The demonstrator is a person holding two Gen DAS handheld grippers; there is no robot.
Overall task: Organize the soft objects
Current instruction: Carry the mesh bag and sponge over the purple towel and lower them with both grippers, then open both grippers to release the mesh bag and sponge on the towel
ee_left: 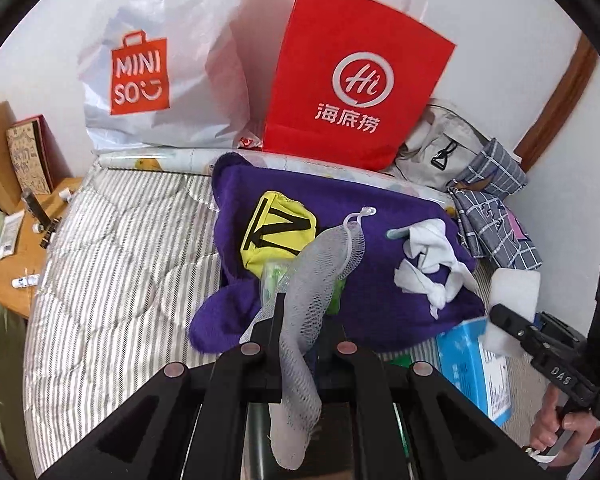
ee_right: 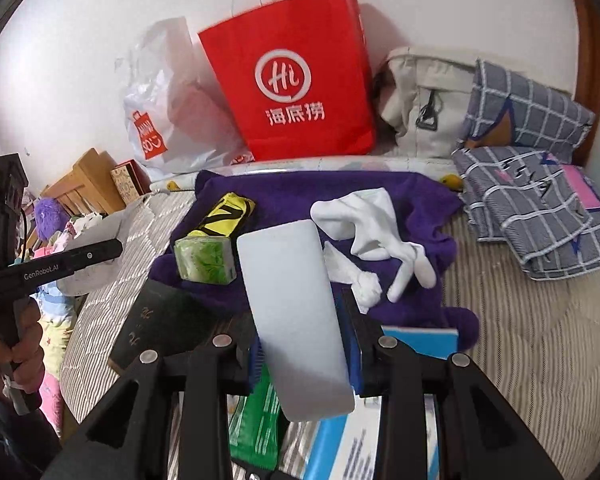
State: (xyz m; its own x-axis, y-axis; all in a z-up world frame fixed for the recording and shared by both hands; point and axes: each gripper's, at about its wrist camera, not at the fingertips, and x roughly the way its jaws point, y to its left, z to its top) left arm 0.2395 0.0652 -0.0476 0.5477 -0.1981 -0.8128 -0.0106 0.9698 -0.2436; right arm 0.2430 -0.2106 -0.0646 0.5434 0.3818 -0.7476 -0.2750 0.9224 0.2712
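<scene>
The left gripper (ee_left: 300, 312) is clamped tight on one grey mesh pouch (ee_left: 320, 276), limp and netted, its white drawstring (ee_left: 360, 216) trailing ahead. The right gripper (ee_right: 300, 304) pinches one white sponge (ee_right: 296, 316), a smooth rounded block standing tilted between the blue pads (ee_right: 350, 344). Just beyond both grippers lies one purple towel (ee_left: 380, 196) on the striped bed (ee_left: 112, 240), carrying one yellow pouch (ee_left: 278, 232), one green tissue pack (ee_right: 204, 260) and a crumpled white cloth (ee_right: 372, 228). Farther ahead, against the wall, stand two bags: one red (ee_left: 356, 76), one white (ee_left: 160, 60). Folded checked bedding (ee_right: 540, 208) lies ahead to the right
</scene>
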